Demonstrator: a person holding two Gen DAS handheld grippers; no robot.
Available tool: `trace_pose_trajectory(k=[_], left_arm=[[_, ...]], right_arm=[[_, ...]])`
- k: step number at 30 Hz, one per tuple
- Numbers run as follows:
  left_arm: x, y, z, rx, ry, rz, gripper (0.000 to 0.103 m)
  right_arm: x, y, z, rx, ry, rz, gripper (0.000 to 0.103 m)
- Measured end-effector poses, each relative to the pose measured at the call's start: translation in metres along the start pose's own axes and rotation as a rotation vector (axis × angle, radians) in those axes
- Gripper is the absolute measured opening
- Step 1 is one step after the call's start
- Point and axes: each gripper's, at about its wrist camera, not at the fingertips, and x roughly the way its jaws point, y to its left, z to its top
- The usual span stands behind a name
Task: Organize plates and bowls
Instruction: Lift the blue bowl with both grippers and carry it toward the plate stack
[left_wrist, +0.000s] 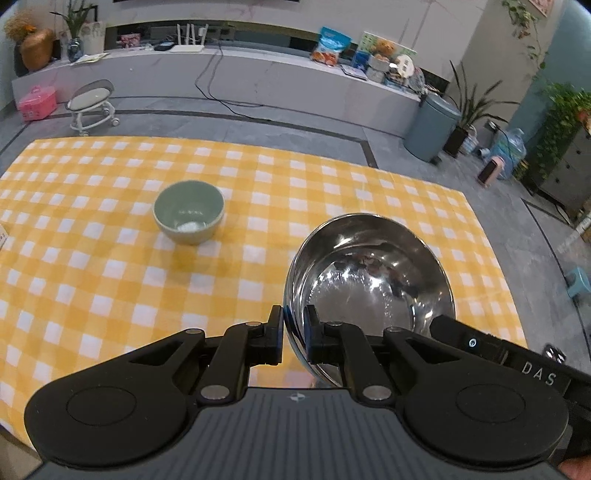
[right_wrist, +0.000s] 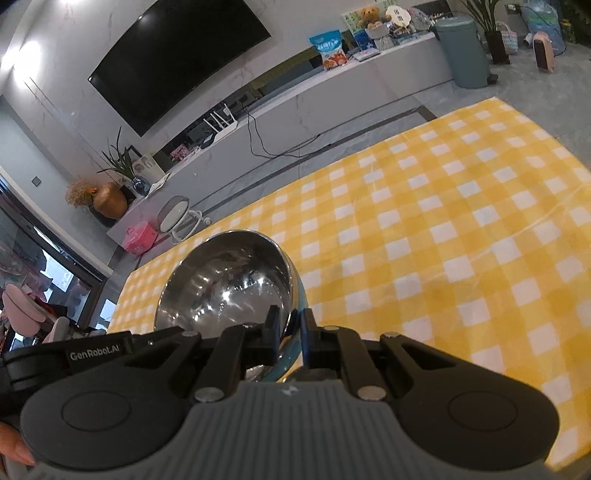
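I have both tongs clamped on the same steel bowl (left_wrist: 369, 280), 1 on each side of it. My left tongs (left_wrist: 294, 332) pinch the bowl's near-left rim, with 1 finger outside the wall and the other inside the basin. My right tongs (right_wrist: 289, 332) pinch the opposite edge the same way, the rim caught between the 2 pads, and the bowl's blue outer skin shows just beside the right-hand finger. From the left view, the body of the right tongs pokes in at the bowl's right side; from the right view, the body of the left tongs sits at the bowl's left.

The bowl is tilted a little and appears to hang over the yellow checked tablecloth (left_wrist: 92, 288), though I cannot tell if its base still touches it. Ahead and to the left of my left tongs, well apart from the steel bowl, a small green bowl (left_wrist: 189, 212) stands upright on the cloth with something white in its bottom.
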Motion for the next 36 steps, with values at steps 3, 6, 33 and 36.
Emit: trace_pose_trajectory(k=[3, 6, 33, 36], left_arm=[[-0.006, 0.002, -0.007, -0.018, 0.011, -0.039, 0.012], [-0.009, 0.004, -0.014, -0.031, 0.022, -0.074, 0.012], [0.027, 0.0, -0.061, -0.045, 0.193, -0.141, 0.013], [0.029, -0.002, -0.059, -0.027, 0.194, -0.129, 0.013]], right_arm=[[-0.012, -0.001, -0.006, -0.007, -0.007, -0.004, 0.009], [-0.023, -0.009, -0.014, 0.025, 0.001, 0.0, 0.009], [-0.033, -0.049, -0.067, 0.139, 0.016, -0.127, 0.007], [-0.029, -0.049, -0.068, 0.136, 0.025, -0.132, 0.007]])
